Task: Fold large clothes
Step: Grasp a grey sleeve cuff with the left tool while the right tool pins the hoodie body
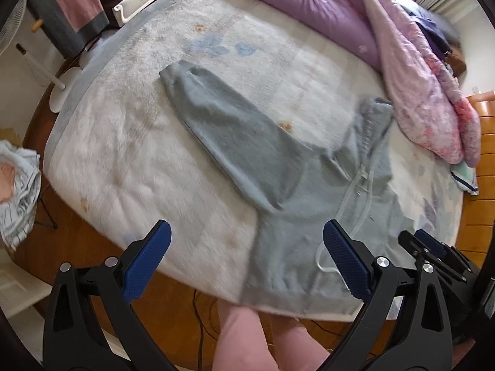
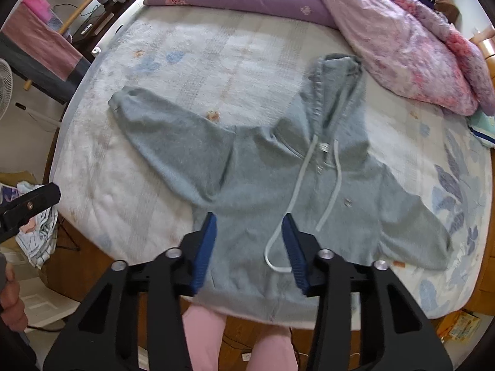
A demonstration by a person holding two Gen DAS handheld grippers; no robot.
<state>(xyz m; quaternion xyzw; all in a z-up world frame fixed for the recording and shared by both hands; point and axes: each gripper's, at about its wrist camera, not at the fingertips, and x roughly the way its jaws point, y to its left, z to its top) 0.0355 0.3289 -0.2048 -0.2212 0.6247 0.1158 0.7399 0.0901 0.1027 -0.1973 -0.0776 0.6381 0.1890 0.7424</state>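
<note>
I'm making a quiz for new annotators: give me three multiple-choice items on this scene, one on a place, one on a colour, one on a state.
1. Where does the hoodie lie?
A. spread on the bed
B. on the floor
C. hung on a rack

2. What colour is the quilt bunched at the bed's far side?
A. green
B. purple and pink
C. black

3. How is the right tool?
A. shut on a sleeve
B. shut on the drawstring
C. open, holding nothing

Answers: 1 A, it lies flat with sleeves out; 2 B, floral purple-pink fabric; 3 C, its fingers stand apart above the hem.
</note>
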